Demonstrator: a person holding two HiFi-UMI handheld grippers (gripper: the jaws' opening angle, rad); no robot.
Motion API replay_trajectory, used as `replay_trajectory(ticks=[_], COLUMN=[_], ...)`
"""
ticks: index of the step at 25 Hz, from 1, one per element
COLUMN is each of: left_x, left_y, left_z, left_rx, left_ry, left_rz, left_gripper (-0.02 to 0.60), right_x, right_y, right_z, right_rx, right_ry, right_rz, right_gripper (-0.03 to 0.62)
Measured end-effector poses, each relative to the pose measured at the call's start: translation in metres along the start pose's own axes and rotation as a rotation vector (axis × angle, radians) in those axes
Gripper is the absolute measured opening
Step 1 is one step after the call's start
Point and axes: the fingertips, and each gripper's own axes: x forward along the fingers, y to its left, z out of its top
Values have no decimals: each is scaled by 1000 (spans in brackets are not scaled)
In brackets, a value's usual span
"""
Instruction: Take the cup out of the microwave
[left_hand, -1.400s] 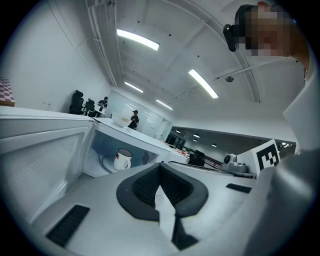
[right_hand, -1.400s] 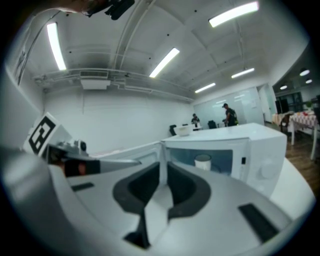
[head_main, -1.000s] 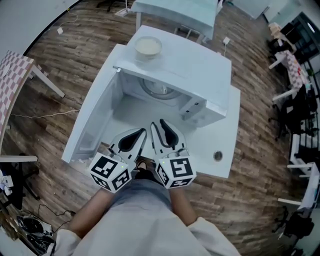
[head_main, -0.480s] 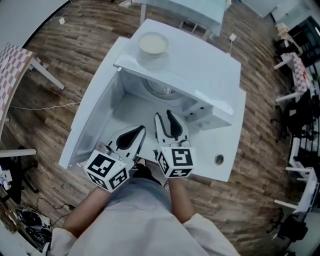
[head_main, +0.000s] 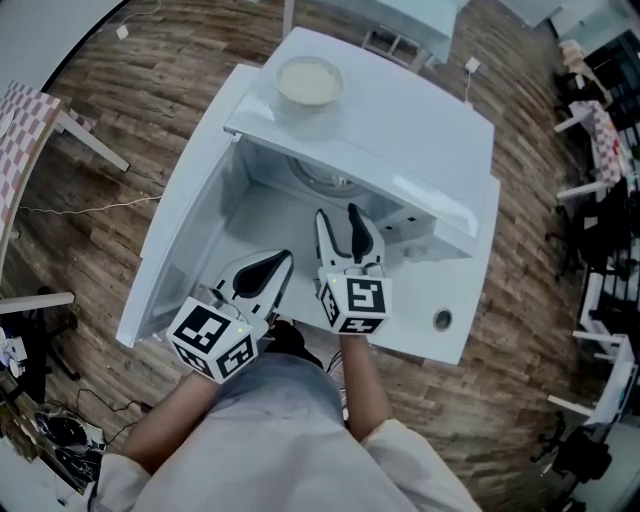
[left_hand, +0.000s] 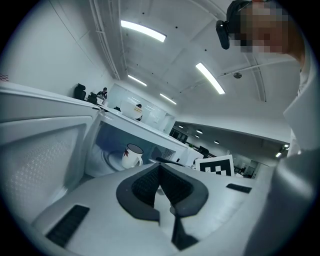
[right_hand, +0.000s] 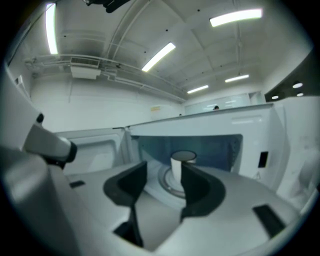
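Observation:
The white microwave (head_main: 410, 125) stands with its door (head_main: 185, 235) swung open to the left. Inside, a white cup (left_hand: 132, 155) with a red leaf mark stands upright on the glass turntable (head_main: 318, 180); the microwave's top hides it in the head view. My right gripper (head_main: 337, 212) reaches into the mouth of the cavity. Its jaws have just been opening and stand open, and the cup (right_hand: 181, 169) shows farther ahead between them, untouched. My left gripper (head_main: 280, 262) hangs back near the door, shut on nothing (left_hand: 160, 167).
A cream bowl (head_main: 308, 82) sits on top of the microwave. The microwave rests on a white table (head_main: 470, 300) with a round hole (head_main: 442, 319). Wooden floor surrounds it; a checkered table (head_main: 20, 150) is at left, chairs (head_main: 600, 200) at right.
My right gripper has moved forward into the microwave's opening and its jaws have spread apart. The left gripper has shifted only slightly.

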Motion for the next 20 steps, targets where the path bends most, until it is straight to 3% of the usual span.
replay_trajectory(ticks=[20], left_x=[9], left_y=[17], left_z=[-1], left_rx=[-20], left_ry=[37], left_rz=[15], left_gripper=[9], right_x=[47], right_y=[-31], right_z=[-27], right_rx=[4], right_ry=[13], right_rz=[-35], right_gripper=[238])
